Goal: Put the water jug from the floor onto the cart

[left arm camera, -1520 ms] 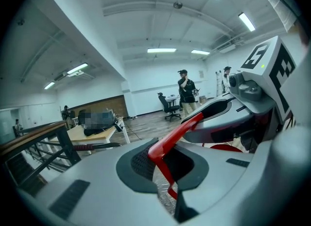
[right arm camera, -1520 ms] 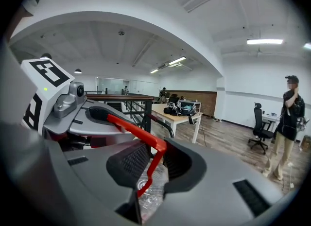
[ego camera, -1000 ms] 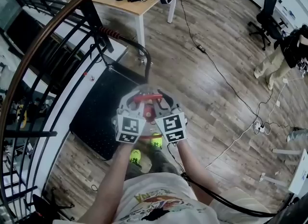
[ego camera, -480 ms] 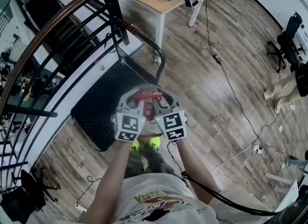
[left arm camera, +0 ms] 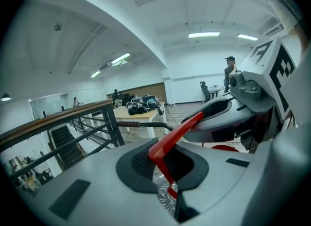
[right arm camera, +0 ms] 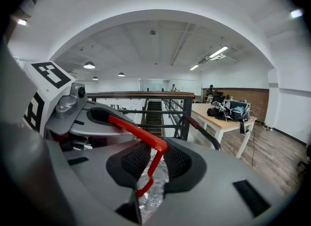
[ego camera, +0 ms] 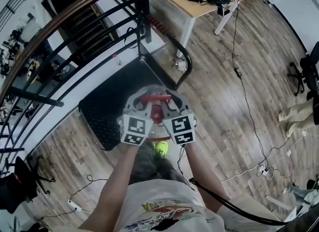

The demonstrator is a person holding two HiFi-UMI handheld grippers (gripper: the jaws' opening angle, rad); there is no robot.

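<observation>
Both grippers hold the red handle (ego camera: 155,98) of the water jug in front of the person's body. My left gripper (ego camera: 142,102) is shut on the handle's left end (left arm camera: 177,131). My right gripper (ego camera: 171,101) is shut on its right end (right arm camera: 138,132). Only a patch of the jug's clear body (right arm camera: 153,186) shows between the jaws; the grippers hide the rest. The black cart platform (ego camera: 107,109) lies on the floor just beyond and left of the grippers. Its curved push handle (ego camera: 182,59) with a red grip rises at the far end.
A dark stair railing (ego camera: 75,31) with a wooden rail runs along the cart's left side. A wooden table (ego camera: 199,4) piled with bags stands behind the cart. Cables (ego camera: 249,116) trail over the wood floor at right. The person's green shoe (ego camera: 161,148) is under the grippers.
Both grippers, still shut on the red handle, have carried the jug closer to the cart. The platform now lies directly ahead of them, and the railing and table have shifted right in view.
</observation>
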